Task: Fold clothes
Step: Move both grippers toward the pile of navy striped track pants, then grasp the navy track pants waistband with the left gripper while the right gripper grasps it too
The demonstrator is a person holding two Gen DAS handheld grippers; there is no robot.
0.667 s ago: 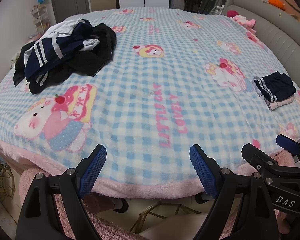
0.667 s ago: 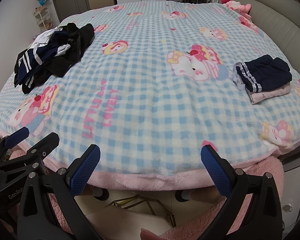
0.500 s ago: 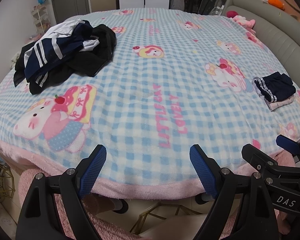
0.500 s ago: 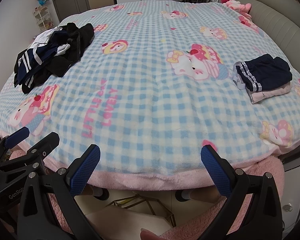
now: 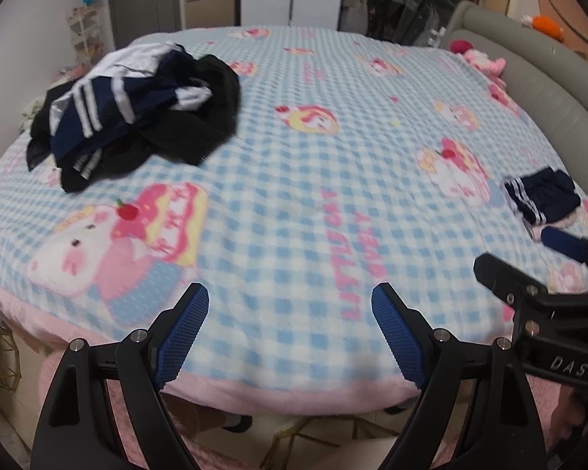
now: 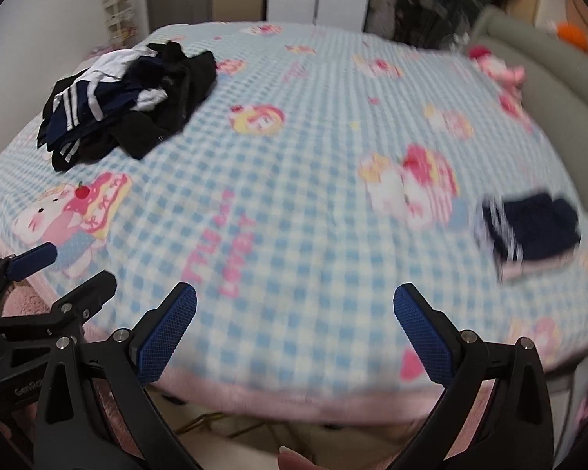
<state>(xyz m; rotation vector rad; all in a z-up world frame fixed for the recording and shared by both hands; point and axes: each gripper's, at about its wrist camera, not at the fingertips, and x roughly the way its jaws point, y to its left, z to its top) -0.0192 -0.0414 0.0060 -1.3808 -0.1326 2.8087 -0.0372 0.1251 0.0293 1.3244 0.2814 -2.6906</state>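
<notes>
At the far left of the bed (image 5: 313,180), a heap of clothes (image 5: 137,113) lies loose on the blue checked blanket: dark garments tangled with a navy piece striped in white. They look soft, light and limp, so any piece will likely sag and drag its neighbours. A hem or waistband at the heap's near edge seems the best place to pinch. The left gripper (image 5: 290,329) hangs over the near blanket edge, jaws spread wide, holding nothing. The right gripper (image 6: 294,329) beside it is equally wide and empty. Far right, a small stack of folded clothes (image 6: 529,227) sits near the headboard (image 5: 537,78).
</notes>
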